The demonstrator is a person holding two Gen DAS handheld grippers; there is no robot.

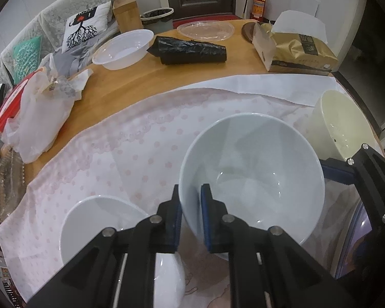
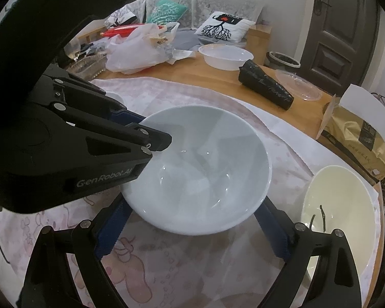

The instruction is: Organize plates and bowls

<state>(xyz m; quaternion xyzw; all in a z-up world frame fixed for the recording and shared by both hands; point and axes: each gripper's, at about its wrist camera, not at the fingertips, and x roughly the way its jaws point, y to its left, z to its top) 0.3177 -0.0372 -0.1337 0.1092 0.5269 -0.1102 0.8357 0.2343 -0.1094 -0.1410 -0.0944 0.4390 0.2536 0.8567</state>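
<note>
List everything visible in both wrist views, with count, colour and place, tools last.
large bowl: 1, pale grey-white, centre of cloth, rim pinched by left tool
small bowl: 1, white, on cloth left of the large bowl
cream bowl: 1, cream, right edge of cloth, thin stems inside
plastic basin: 1, white translucent, far side of table
clear lid: 1, transparent, far table edge
bag roll: 1, black, mid table
tissue pack: 1, gold, far right
plastic bag: 1, white, left table edge
cloth: 1, white with pink dots, over wooden table
left tool: shut on the bowl rim
right tool: open, fingers either side of the large bowl's base
</note>
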